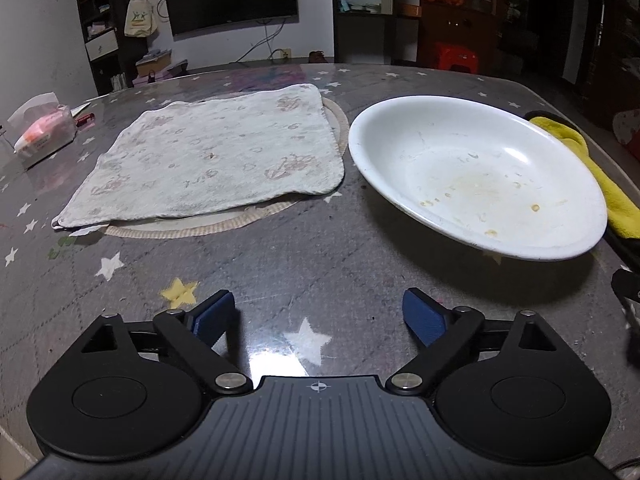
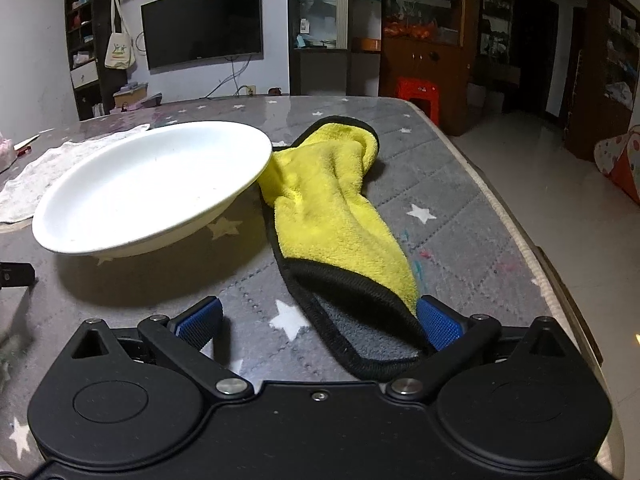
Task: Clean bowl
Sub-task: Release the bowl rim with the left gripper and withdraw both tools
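Observation:
A shallow white bowl point(image 1: 476, 176) with brownish food stains stands on the grey star-patterned table point(image 1: 320, 264), ahead and right of my left gripper point(image 1: 320, 314). That gripper is open over bare tabletop, nothing between its blue pads. In the right wrist view the bowl point(image 2: 152, 186) sits to the left, its rim lying over a yellow cloth point(image 2: 336, 216) with black edging. My right gripper point(image 2: 320, 322) is open, and the cloth's near end lies between its fingers against the right pad point(image 2: 438, 322). The same yellow cloth point(image 1: 592, 176) peeks out behind the bowl.
A pale printed towel point(image 1: 208, 160) lies spread over a round woven mat point(image 1: 192, 228) left of the bowl. A tissue pack point(image 1: 44, 132) sits at the far left. The table's right edge point(image 2: 532, 240) drops to a tiled floor; a red stool point(image 2: 418, 92) stands beyond.

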